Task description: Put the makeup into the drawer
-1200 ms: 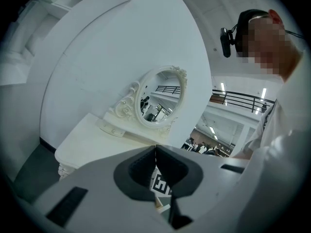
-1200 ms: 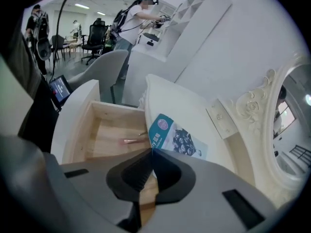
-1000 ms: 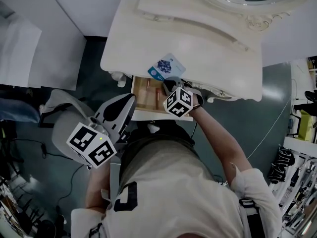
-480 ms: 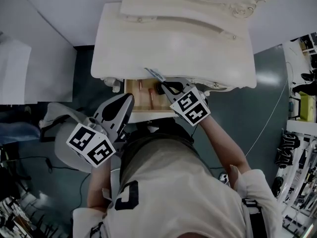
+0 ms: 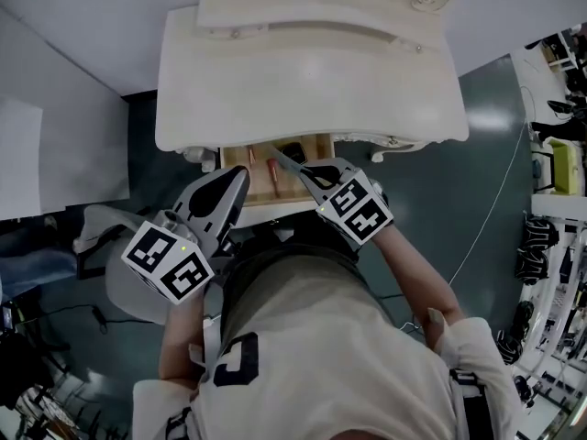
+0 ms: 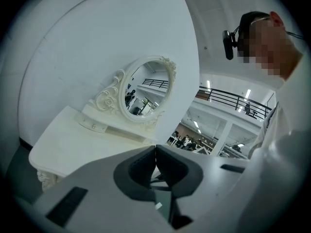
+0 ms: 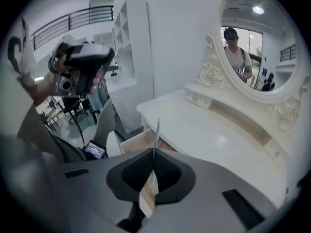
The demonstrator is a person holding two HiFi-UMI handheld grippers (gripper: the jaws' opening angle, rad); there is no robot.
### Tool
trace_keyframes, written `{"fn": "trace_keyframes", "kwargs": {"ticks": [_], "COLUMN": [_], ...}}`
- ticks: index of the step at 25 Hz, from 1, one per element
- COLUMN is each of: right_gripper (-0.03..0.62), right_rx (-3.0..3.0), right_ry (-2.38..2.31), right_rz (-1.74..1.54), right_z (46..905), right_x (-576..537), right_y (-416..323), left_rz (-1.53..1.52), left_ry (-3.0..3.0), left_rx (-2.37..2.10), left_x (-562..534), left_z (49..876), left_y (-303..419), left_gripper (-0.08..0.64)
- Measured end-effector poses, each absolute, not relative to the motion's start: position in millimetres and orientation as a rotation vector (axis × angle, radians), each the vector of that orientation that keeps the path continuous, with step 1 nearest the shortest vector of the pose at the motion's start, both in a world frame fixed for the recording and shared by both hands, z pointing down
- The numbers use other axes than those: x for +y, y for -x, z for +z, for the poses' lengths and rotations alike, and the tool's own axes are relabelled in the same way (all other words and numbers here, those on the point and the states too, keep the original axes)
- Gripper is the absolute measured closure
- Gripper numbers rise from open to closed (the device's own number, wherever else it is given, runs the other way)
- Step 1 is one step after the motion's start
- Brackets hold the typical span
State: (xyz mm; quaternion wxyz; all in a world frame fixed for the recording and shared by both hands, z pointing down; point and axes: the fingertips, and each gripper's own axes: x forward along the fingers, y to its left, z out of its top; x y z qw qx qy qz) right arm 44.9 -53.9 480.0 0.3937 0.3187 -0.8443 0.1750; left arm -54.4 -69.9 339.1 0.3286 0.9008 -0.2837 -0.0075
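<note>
A thin, flat, pale sachet (image 7: pixel 156 132) is pinched edge-on by the right gripper (image 7: pixel 154 153) above the pulled-out wooden drawer (image 5: pixel 260 181), where slim red sticks (image 5: pixel 272 167) already lie. It is not yet released. The left gripper (image 6: pixel 155 152) is held with jaws together, empty.

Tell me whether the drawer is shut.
No: the drawer stands pulled out under the table, its wooden inside showing.

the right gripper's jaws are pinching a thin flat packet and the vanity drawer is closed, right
One thing is wrong: the drawer is open, pulled out from under the vanity top, as the head view shows. The rest stands: the right gripper has its jaws shut on the thin flat packet, held edge-on.
</note>
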Motion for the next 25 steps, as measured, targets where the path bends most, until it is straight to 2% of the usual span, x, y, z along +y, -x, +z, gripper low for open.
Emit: {"fn": "trace_keyframes", "kwargs": {"ticks": [7,11,16,20,23,25], "right_gripper": [0.566,0.565,0.565,0.565,0.565,0.565], "right_rx": [-1.886,-1.846,-1.896,-1.876,-1.868,-1.832], "right_ry": [-0.717,-0.66,-0.52,-0.603,-0.631,-0.498], "right_rz": [0.072,-0.022,-0.086,-0.156,-0.358,-0.457], "right_z": [558.5,601.4,612.3,586.8,563.8,589.0], "right_x": [-75.0,-82.9,-74.9,-88.4,-90.6,-73.1], "right_y": [-33.5,-17.5,19.6,2.6,-2.5,4.1], "left_rz": [-0.032,-0.038,-0.048,-0.06,-0.058,-0.057], "left_ry": [-2.313,-2.275,-2.222,-2.195,-2.187,-2.181], "left_rx": [-0.822,-0.896,-0.98,-1.013,-1.022,-1.024], "left_x": [-71.2,-71.9,-72.0,-72.2,-73.8,-74.3], "left_z": [345.0,348.6,357.7,361.3,364.0,364.8], "left_y": [76.0,96.2,119.3,126.6,130.8,131.8], "left_gripper": [0.502,0.502,0.502,0.502,0.502,0.502]}}
